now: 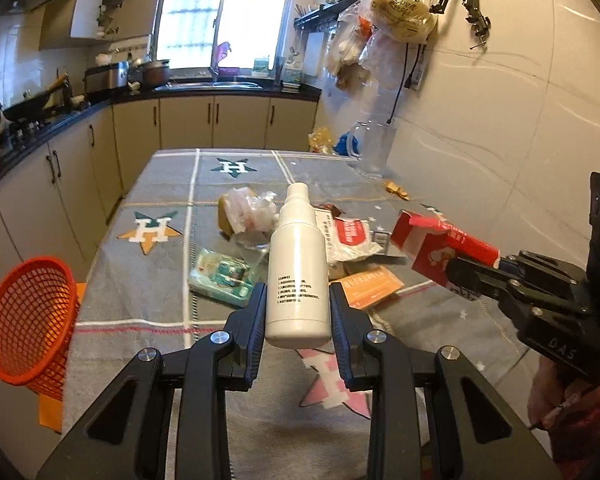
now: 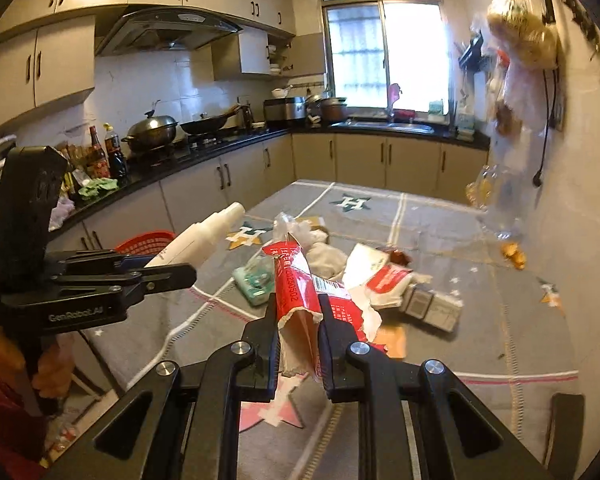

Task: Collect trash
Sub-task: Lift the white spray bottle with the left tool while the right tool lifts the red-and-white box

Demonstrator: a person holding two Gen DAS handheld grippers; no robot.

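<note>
The left hand-held gripper (image 1: 298,320) pinches a white spray bottle (image 1: 298,268) near its base, its two pads pressed against the bottle's sides, and the bottle stands up above the table (image 1: 140,280) with its capped nozzle pointing away. The right hand-held gripper (image 2: 298,320) is pressed almost together on a torn red carton (image 2: 304,292), crushed flat between the pads, with its ragged open end towards the camera. In the left wrist view the carton (image 1: 436,246) juts out from the right hand-held gripper (image 1: 466,276), clear of the table; in the right wrist view the bottle (image 2: 200,236) slants up from the left hand-held gripper (image 2: 168,274). On the grey cloth with star marks the rest of the trash lies in a loose heap near the middle: a crumpled clear bag (image 1: 248,210), a green packet (image 1: 224,276), a white-and-red wrapper (image 1: 350,238), an orange card (image 1: 370,286) and a grey box (image 2: 432,306). A small yellow scrap (image 1: 396,190) lies apart near the wall, just beside a clear jug (image 1: 374,146). An orange mesh basket (image 1: 30,320) sits tilted at the table's left edge, its mouth turned towards the table. A sleeve in red shows under the right hand-held gripper.
</note>
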